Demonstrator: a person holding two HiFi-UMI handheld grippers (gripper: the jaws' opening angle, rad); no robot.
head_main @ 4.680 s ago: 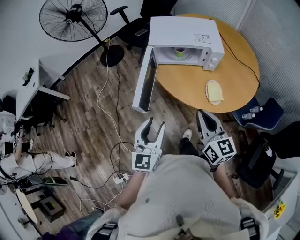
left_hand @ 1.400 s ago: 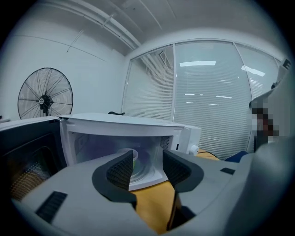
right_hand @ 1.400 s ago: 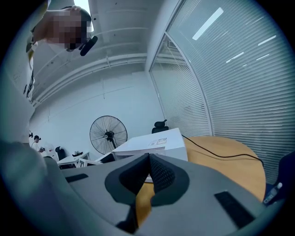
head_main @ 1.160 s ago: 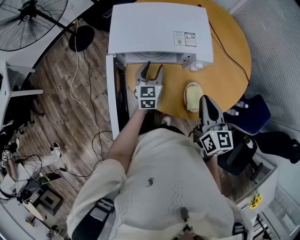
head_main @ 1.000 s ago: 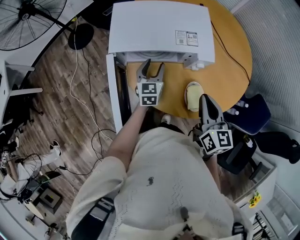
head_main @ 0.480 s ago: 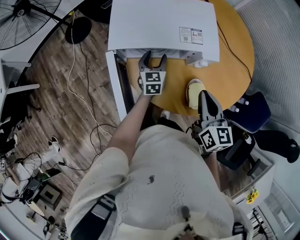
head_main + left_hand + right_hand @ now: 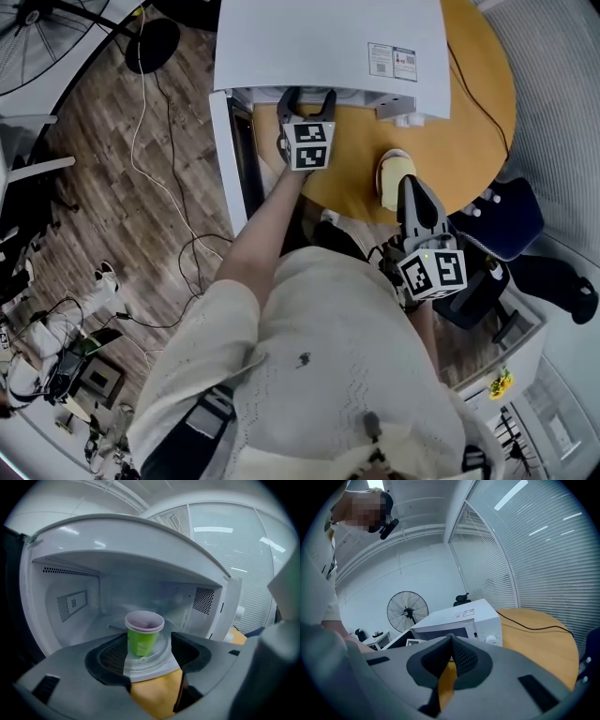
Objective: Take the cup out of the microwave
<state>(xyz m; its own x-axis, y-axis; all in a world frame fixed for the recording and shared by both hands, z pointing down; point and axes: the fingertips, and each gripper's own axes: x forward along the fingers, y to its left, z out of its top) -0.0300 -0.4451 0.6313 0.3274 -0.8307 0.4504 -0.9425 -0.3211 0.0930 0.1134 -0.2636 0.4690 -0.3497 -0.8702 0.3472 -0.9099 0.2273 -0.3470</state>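
A: Can you see the cup from the head view?

B: No. The white microwave (image 7: 328,42) hides its own cavity from above. Only the left gripper view looks inside. There the green cup (image 7: 143,637) with a pale rim stands upright on the turntable (image 7: 165,649), near the middle of the cavity.

A: Anything readable?

B: 2 labels (image 7: 392,61) sit on the microwave's top, but their print is too small to read. The cup has a pale patch on its side that I cannot read either.

A: What else is unclear?

B: A pale yellow thing (image 7: 394,172) lies on the round wooden table (image 7: 473,122), partly behind the right gripper (image 7: 410,187). I cannot tell what it is. The frame's edge cuts off the far side of the table.

A: And the left claw?

B: The left gripper (image 7: 307,97) is at the cavity's mouth, beside the open door (image 7: 228,159). Its jaws are spread and have just been opening. The cup shows through the gap, beyond the tips and deeper inside. Neither pad touches it.

A: The right claw?

B: Its 2 jaws are pressed together at the tips with nothing between them. It hangs at the table's near edge, well apart from the cup.
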